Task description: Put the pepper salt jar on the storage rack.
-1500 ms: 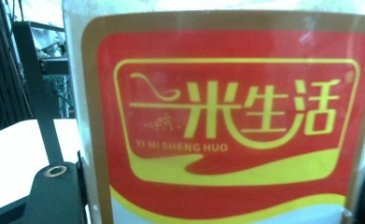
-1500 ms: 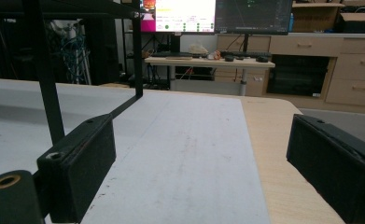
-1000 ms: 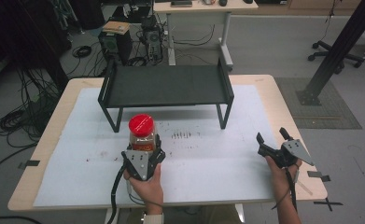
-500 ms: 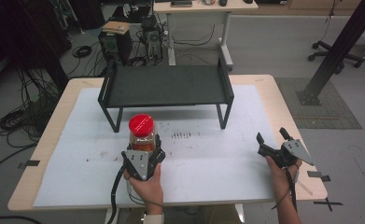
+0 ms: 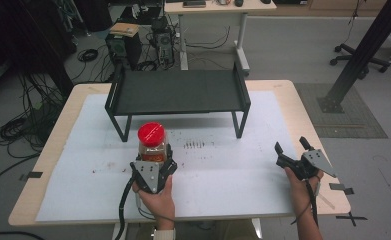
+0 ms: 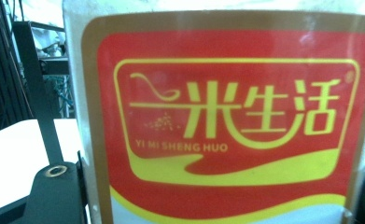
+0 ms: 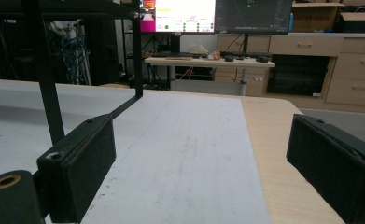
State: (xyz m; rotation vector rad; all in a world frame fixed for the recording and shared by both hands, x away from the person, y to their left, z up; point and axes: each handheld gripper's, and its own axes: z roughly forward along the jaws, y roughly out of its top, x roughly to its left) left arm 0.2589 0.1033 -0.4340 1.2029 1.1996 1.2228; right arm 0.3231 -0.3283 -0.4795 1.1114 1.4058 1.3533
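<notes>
The left gripper [image 5: 154, 161] has its jaws closed on the lower body of the red-lidded jar [image 5: 151, 142]; in the left gripper view the jar's red and yellow label [image 6: 227, 126] sits hard up against the camera, with a black jaw at each bottom corner, one on either flank of the jar. The jar stands upright on the white mat [image 5: 83, 165], just in front of the black wire shelf [image 5: 178, 92] and near its front left leg [image 5: 127, 129]. The left hand [image 5: 158, 197] holds the gripper from behind, on the side of the jar away from the shelf.

The right gripper [image 5: 292, 154] rests far to the right of the jar, near the mat's right edge, its jaws spread wide with nothing between them; in the right gripper view its two black pads [image 7: 82, 163] frame bare mat and the shelf's leg [image 7: 47, 84].

The step in hand looks like lifting the jar, probably onto the shelf top. To do it well, keep the grip firm and the jar vertical, since the hold is low and the heavy lidded top could tip. Raise it straight up until the base clears the shelf's front rail, then carry it forward and lower it flat onto the deck before releasing. Keep the right gripper away from the shelf, or bring it in to steady the frame.
</notes>
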